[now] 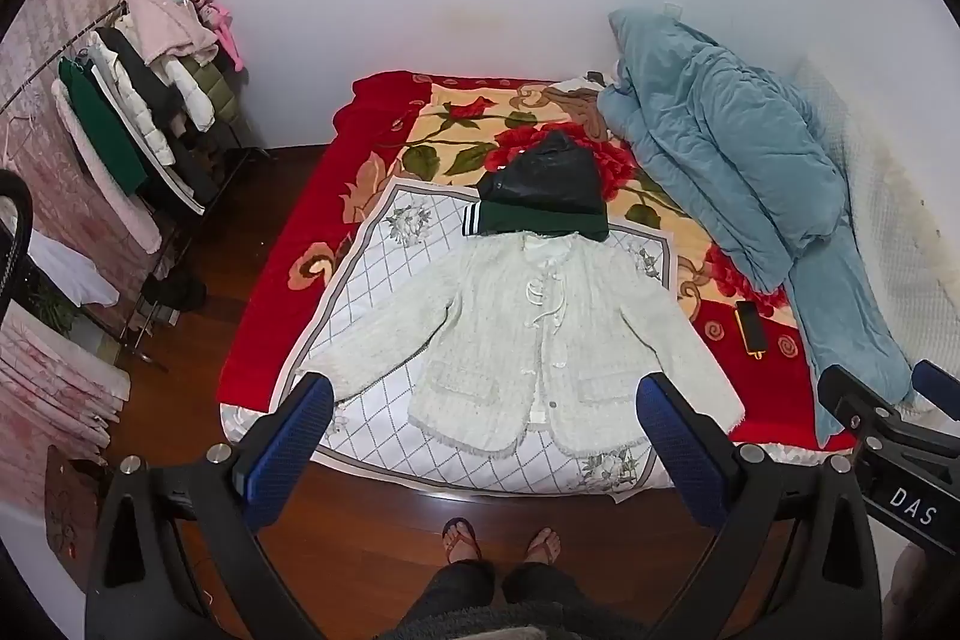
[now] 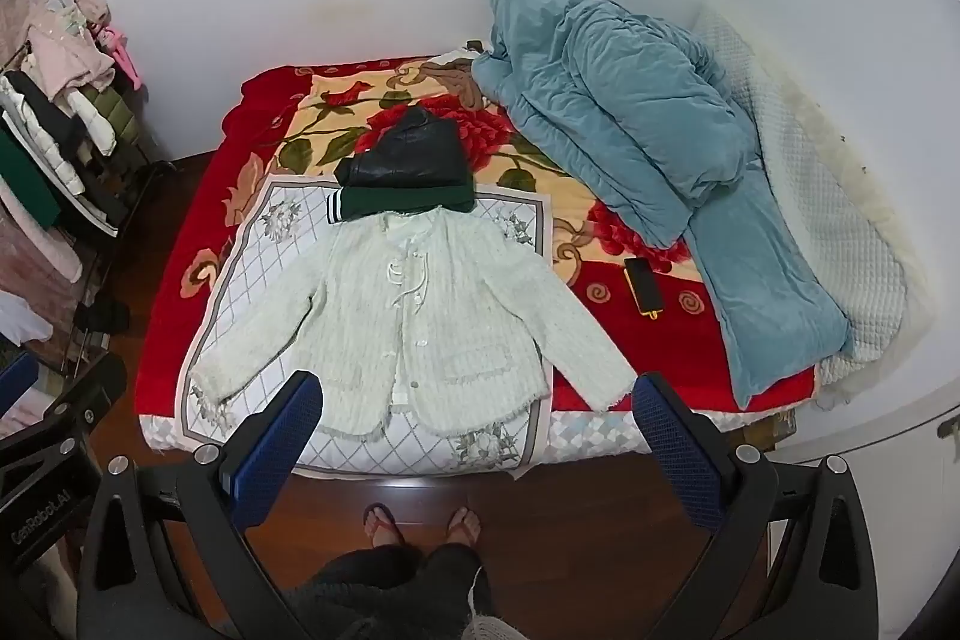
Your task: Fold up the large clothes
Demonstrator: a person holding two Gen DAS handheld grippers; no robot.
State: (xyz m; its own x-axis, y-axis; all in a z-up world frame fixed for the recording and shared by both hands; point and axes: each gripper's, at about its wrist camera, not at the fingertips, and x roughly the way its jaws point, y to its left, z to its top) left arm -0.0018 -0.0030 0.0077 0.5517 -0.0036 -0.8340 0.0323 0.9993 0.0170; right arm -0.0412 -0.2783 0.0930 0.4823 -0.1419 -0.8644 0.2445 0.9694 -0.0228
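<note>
A pale cream knitted jacket (image 1: 516,334) (image 2: 414,316) lies spread flat, front up, sleeves out to both sides, on a white diamond-patterned cloth (image 1: 372,268) at the near end of the bed. Just beyond its collar sits a stack of folded clothes: a dark green garment with a striped cuff (image 1: 540,220) (image 2: 402,199) under a black leather one (image 1: 549,172) (image 2: 408,151). My left gripper (image 1: 486,400) and my right gripper (image 2: 477,397) hang high above the bed's near edge, both wide open with nothing between their blue fingers. The right gripper also shows at the left view's right edge.
A crumpled blue duvet (image 1: 738,160) (image 2: 636,124) fills the bed's right side. A black phone (image 1: 751,328) (image 2: 643,286) lies on the red floral blanket (image 1: 282,244). A laden clothes rack (image 1: 144,112) stands at left. The person's feet in flip-flops (image 1: 501,544) stand on the wooden floor.
</note>
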